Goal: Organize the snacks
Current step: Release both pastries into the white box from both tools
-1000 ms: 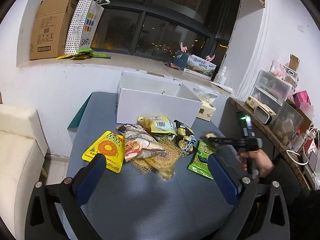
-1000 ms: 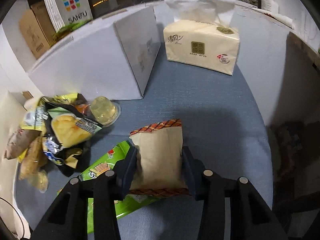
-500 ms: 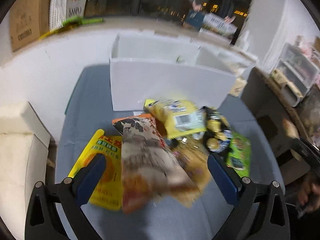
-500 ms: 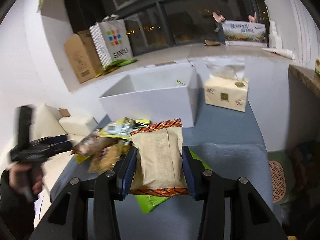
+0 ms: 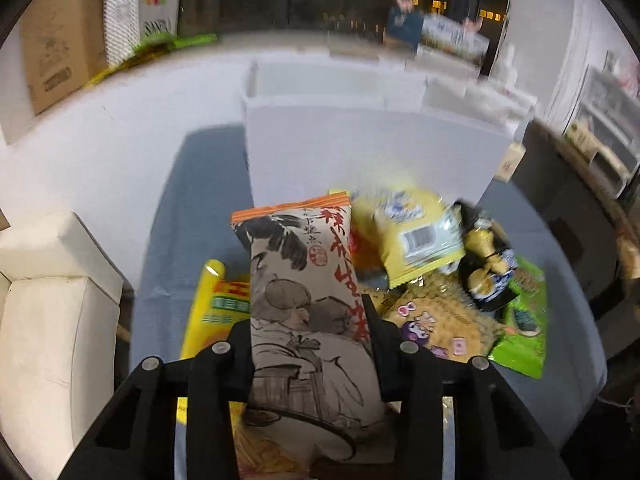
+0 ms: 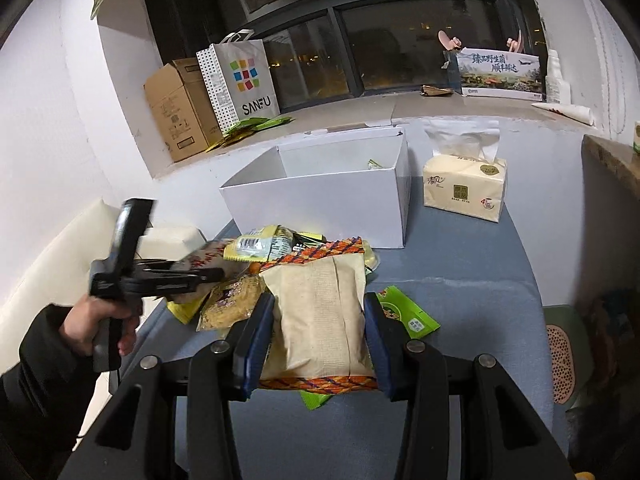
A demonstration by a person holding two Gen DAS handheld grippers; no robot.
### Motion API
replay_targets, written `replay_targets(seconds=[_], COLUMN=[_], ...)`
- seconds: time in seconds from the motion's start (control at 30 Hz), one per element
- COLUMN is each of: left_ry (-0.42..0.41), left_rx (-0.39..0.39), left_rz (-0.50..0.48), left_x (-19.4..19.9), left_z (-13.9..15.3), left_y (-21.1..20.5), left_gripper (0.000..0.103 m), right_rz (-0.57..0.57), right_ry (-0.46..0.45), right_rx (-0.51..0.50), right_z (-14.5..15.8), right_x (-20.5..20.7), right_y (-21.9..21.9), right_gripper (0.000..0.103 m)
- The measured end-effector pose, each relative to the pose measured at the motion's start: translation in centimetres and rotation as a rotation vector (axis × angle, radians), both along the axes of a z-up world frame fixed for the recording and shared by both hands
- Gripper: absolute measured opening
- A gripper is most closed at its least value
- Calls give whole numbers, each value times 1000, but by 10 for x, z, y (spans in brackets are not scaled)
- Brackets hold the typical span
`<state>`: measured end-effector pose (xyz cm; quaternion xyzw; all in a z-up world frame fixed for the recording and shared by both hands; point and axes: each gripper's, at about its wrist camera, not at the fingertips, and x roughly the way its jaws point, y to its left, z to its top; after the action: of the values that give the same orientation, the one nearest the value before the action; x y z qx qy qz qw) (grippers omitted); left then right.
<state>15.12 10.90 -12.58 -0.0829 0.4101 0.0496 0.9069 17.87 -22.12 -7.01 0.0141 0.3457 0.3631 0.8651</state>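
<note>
Gripping the ink-drawn packet (image 5: 308, 320) in the left gripper (image 5: 310, 344) jaws, just closed, long axis pointing toward the white box (image 5: 360, 152). Holding the tan packet (image 6: 320, 320) in the right gripper (image 6: 318, 340) jaws, likewise aimed boxward, nearer.

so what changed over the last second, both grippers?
The left gripper came in over the snack pile, and its jaws have just been closing onto the ink-drawing packet. The right gripper lifted its tan packet clear of the table. Unchanged: right grip, the white box, the tissue pack.
</note>
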Motion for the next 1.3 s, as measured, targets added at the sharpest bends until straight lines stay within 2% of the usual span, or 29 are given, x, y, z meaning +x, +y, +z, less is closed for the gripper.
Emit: replay_targets(seconds=[0.23,0.33,0.47,0.57,0.73,0.97,1.1,1.27,1.3], left_ry=[-198,-273,-332,-359,-379,-335,-268,-208,-181], left_rx=[-43,-42,-38,-44,-47,-17,5,30,35], left_rz=[48,35,12,-17,-44,-60,-64,-81,-89], left_x=[-59,-69,-67,-47,9,113,175,215,221], left_z=[43,62,88,103,122,136,122,92,85], left_y=[11,13,18,17,23,26,32,39,40], left_gripper=[43,42,42,42,42,42,42,45,50], right_rz=[21,21,27,35,26,-82,-126,-168,-168], right_ry=[-22,-28,-18,-36,-26,8,51,73,81], right_rx=[-8,2,36,56,94,119,80,-7,-9], right_z=[3,7,19,33,52,64,59,42,40], right_x=[-4,-3,8,23,67,152,207,253,259], right_y=[12,17,28,40,64,87,104,127,129], right_gripper=[48,48,48,48,48,48,48,48,48])
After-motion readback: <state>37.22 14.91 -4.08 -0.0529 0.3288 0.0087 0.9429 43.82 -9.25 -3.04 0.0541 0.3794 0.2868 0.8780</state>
